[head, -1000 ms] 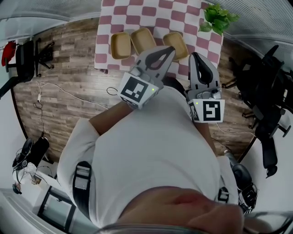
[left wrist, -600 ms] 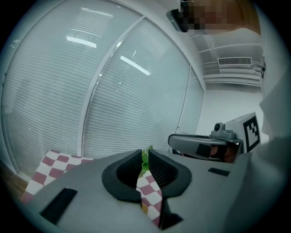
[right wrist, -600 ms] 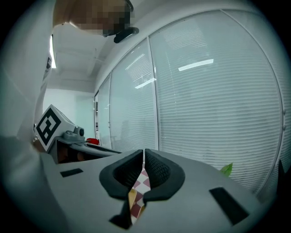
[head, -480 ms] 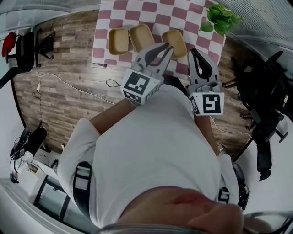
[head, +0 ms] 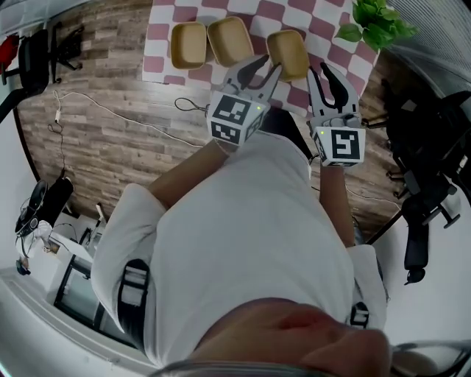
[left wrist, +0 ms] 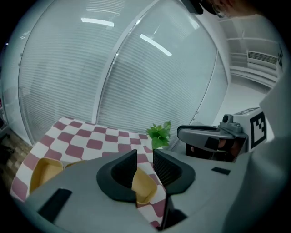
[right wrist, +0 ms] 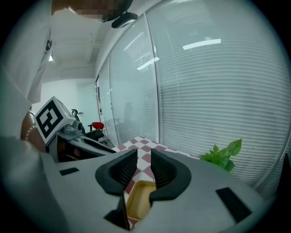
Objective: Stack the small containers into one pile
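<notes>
Three small tan containers lie apart on the red-and-white checked table (head: 257, 15): the left container (head: 188, 44), the middle container (head: 230, 40) and the right container (head: 288, 53). My left gripper (head: 266, 66) hovers at the table's near edge, just left of the right container. Its jaws are shut to a narrow slit and hold nothing. In the left gripper view (left wrist: 144, 166) a container (left wrist: 145, 187) shows below the slit. My right gripper (head: 331, 72) is level with it, right of that container, also shut and empty (right wrist: 144, 170), with a container (right wrist: 138, 202) beneath.
A green potted plant (head: 379, 18) stands at the table's far right corner. Black office chairs (head: 427, 147) crowd the floor on the right. A thin cable (head: 110, 118) trails over the wooden floor on the left. Blinds and glass walls rise behind the table.
Both grippers have moved forward from over the floor to the table's near edge, closing on the right container. The containers have not moved.
</notes>
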Demonstrator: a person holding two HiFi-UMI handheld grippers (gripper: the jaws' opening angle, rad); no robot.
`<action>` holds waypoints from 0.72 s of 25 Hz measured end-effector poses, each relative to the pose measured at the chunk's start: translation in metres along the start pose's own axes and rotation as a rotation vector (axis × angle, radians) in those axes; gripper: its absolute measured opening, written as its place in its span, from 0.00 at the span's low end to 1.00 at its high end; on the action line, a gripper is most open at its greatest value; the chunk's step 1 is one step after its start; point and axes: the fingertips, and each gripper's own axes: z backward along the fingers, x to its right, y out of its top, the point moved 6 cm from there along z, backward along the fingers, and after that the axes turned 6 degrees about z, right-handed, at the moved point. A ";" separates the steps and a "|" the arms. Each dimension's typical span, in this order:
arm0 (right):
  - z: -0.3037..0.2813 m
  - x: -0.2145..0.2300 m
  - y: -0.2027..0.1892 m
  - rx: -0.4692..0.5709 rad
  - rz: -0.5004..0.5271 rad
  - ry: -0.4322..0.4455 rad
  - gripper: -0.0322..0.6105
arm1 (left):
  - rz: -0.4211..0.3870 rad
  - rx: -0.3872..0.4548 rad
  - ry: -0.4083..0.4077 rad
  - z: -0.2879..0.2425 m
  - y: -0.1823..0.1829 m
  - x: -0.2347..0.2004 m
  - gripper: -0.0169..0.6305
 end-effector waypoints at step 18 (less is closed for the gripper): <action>-0.079 0.026 -0.181 -0.336 -0.024 0.044 0.25 | 0.236 -0.241 0.197 -0.097 -0.134 -0.063 0.21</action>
